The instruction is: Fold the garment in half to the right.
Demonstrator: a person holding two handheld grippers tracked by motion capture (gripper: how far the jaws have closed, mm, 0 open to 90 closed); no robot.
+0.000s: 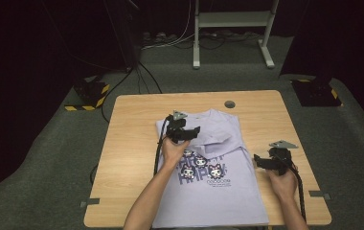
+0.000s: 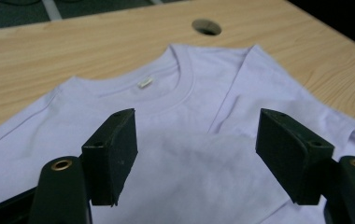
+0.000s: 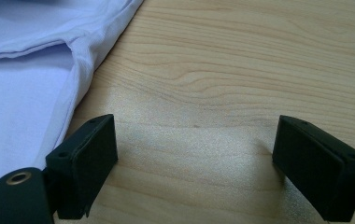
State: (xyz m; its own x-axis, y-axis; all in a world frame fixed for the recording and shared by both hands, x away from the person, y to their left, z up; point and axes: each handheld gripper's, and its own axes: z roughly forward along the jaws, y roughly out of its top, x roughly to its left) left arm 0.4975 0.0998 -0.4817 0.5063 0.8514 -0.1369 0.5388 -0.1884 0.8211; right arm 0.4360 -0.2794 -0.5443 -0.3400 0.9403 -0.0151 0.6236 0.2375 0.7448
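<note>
On the wooden desk a lilac T-shirt with a cartoon print is spread face up, its collar toward the far edge and its hem toward the person, so its long axis is laid front to back. One sleeve is seen folded inward across the chest. Directly over that fold the left gripper is held, its jaws released and parted with nothing pinched between them; the cloth is seen just below and ahead of it. Off the shirt's right edge, the right gripper is poised over bare wood, jaws likewise spread and empty, the side seam lying just to its left. The right gripper is judged nearer to that unfolded side.
</note>
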